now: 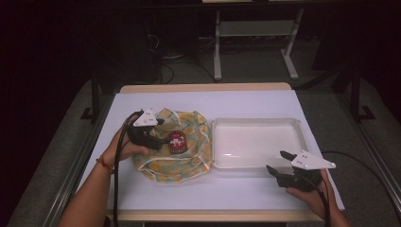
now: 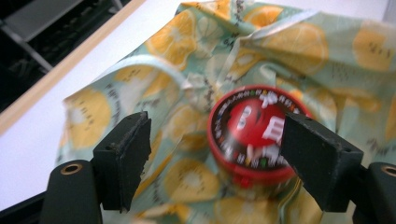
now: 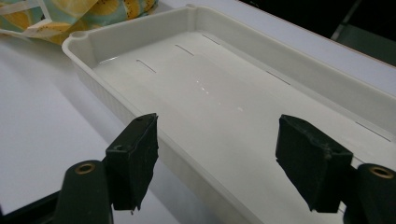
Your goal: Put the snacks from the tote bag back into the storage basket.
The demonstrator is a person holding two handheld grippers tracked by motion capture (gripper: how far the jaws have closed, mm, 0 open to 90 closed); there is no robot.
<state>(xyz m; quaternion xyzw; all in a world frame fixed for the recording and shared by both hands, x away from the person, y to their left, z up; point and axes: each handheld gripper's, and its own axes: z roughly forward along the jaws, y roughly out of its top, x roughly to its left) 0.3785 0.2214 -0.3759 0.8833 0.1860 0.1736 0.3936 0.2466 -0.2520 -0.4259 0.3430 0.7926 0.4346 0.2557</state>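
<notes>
1. Small round tin [image 2: 252, 135] with a red printed lid, sitting on top of a rumpled cloth bag [image 1: 189, 161] printed with orange slices, on the left half of the white surface [image 1: 246, 191].
2. Left tongs [image 2: 215, 154] spread wide, one jaw to each side of the tin; right-hand jaw just beside the lid's rim, left-hand jaw well apart from it. Holding nothing; contact with the rim impossible to confirm through the blur.
3. Right tongs [image 3: 217, 158] also spread wide and holding nothing, hovering over the near edge of an empty white plastic tray [image 3: 327, 79] that lies just to the right of the bag.
4. Likely handling of the tin: rigid, light, smooth-sided, so prone to slipping or rolling out of a careless pinch. Not fragile, by the look of it.
5. Best place to grip, judged from here: across the widest part of the round body, just under the lid's lip, jaws squarely opposite each other. Pinching the lid alone risks popping it off or tipping the tin.
6. Soft footing underneath: cloth likely to give and shift under pressure, letting the tin tilt as the jaws close. Loose folds close to the tin's base also easy to catch by mistake.
7. Bag itself: limp, thin, light; bunches when pulled instead of sliding flat.
</notes>
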